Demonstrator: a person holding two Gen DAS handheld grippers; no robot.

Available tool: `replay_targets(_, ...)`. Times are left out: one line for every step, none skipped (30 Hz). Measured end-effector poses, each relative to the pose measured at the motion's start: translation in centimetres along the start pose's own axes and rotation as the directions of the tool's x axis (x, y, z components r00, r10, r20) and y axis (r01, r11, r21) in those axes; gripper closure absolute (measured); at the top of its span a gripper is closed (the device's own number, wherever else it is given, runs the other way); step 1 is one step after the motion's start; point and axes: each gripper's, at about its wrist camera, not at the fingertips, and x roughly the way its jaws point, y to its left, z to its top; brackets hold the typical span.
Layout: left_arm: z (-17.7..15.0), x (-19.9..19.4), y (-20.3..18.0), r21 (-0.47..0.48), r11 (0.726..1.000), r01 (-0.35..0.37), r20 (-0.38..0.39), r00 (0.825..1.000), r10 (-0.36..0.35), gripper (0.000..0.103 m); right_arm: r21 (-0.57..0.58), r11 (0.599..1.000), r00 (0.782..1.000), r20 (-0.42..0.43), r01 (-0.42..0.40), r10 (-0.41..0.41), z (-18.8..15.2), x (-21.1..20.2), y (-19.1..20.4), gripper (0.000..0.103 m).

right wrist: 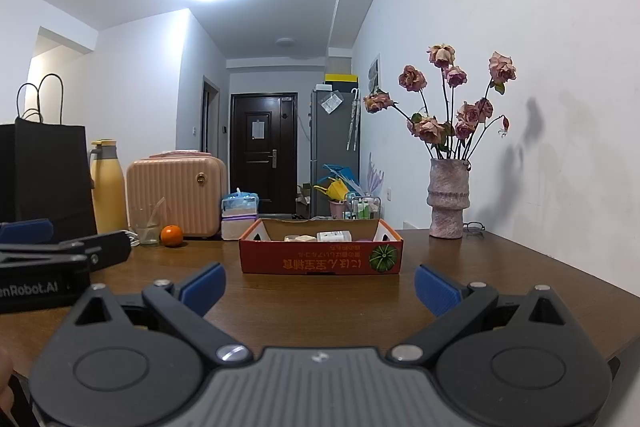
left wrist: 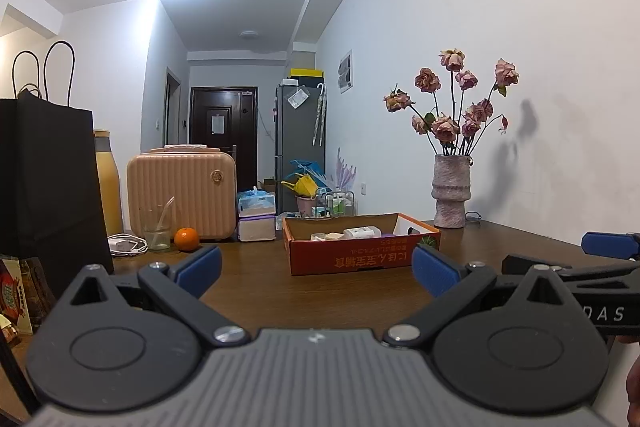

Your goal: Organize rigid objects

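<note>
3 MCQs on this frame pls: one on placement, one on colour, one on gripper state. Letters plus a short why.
1. Where is the orange on the table?
A. inside the cardboard box
B. to the left of the cardboard box, beside the glass
C. against the vase

2. What colour is the small suitcase?
A. pale pink
B. dark green
C. black

3. How do the two grippers stand?
A. both shut on an item
B. left open, right shut
C. both open and empty

Answers:
1 B: it sits next to the glass, well left of the cardboard box.
2 A: its ribbed shell is pale pink.
3 C: the left gripper and the right gripper each show spread fingers with only table between them.
</note>
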Motion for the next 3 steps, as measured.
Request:
replay_targets(-0.03,0.01,0.03,-0.001,1.000,0.008,0.001,1.000,-0.008,0.000,-0.001,1.000,1.000,-0.001,-0.001,0.001,-0.04,0.01,0.01,0.002)
replay_targets(-0.14,-0.08,0.06,0.001,1.000,0.031,0.005,1.000,-0.031,0.000,-0.002,1.000,1.000,-0.001,0.002,-0.002,-0.07,0.03,0.01,0.002)
replay_targets(-0.19,-0.06,0.00,0.005,0.999,0.035,-0.002,0.999,-0.035,0.000,-0.002,1.000,1.000,-0.003,0.004,-0.004,-0.12,0.06,-0.03,0.002)
